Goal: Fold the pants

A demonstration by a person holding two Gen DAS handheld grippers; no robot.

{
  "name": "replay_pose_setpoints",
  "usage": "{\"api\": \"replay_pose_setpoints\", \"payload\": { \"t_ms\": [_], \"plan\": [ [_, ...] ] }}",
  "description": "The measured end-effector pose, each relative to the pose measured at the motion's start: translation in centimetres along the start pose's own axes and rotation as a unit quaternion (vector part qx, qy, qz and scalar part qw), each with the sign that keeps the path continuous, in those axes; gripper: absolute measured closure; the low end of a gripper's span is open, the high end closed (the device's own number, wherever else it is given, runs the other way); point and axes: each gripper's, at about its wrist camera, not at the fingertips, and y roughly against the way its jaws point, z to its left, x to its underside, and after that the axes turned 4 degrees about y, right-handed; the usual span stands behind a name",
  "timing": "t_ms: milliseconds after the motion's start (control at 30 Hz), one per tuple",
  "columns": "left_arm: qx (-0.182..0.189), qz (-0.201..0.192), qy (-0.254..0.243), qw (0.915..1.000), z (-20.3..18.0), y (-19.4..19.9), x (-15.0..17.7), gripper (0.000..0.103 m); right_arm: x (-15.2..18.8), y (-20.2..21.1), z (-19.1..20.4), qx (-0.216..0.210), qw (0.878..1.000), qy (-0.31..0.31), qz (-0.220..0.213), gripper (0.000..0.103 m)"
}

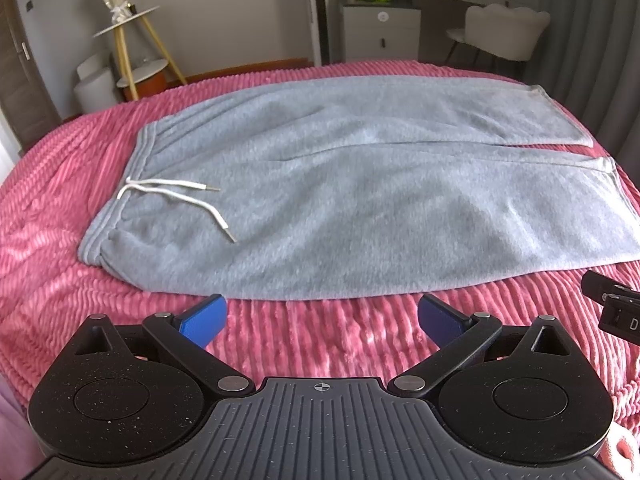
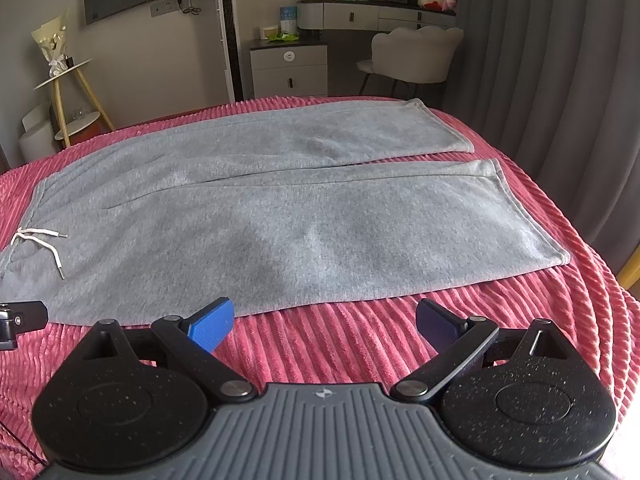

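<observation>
lying flat on the bed (image 1: pixel 60 216), the grey pants (image 1: pixel 340 184) are spread sideways, with the waistband (image 1: pixel 116 188) at the left and the two legs running to the right. the white drawstring (image 1: pixel 176 200) is seen loose on the cloth just right of the waistband. the far leg (image 2: pixel 340 132) and the near leg (image 2: pixel 380 220) are laid side by side, touching along most of their length and parted slightly at the cuffs, where a strip of pink cover is shown between them. the near cuff (image 2: pixel 528 216) is placed near the right edge of the bed.

the left claw (image 1: pixel 322 316) is held wide open over the pink ribbed cover, just short of the near edge of the pants; nothing is gripped between its blue pads (image 1: pixel 204 320). the right claw (image 2: pixel 324 320) is likewise held wide open, empty, over the cover just before the near leg's edge. each claw is glimpsed at the side of the other's view: the right one (image 1: pixel 612 308) at the right edge, the left one (image 2: pixel 20 320) at the left edge.

beyond the bed, a chair (image 2: pixel 412 56), a drawer unit (image 2: pixel 290 70) and a grey curtain (image 2: pixel 540 60) are seen, with a shelf stand (image 1: pixel 132 56) at the far left.
</observation>
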Motion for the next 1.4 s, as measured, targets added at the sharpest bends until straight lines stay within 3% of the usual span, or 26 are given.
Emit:
{"api": "replay_pose_setpoints", "payload": {
  "t_ms": [767,1400],
  "plan": [
    [-0.004,0.004,0.007,1.0000,0.2,-0.2,-0.2,0.000,-0.1,0.7,-0.3,0.001,1.000,-0.005,-0.022,0.005],
    [-0.012,0.014,0.002,0.9998,-0.2,-2.3,-1.0,0.000,-0.3,-0.7,0.2,0.001,1.000,0.008,-0.014,0.005]
  ]
}}
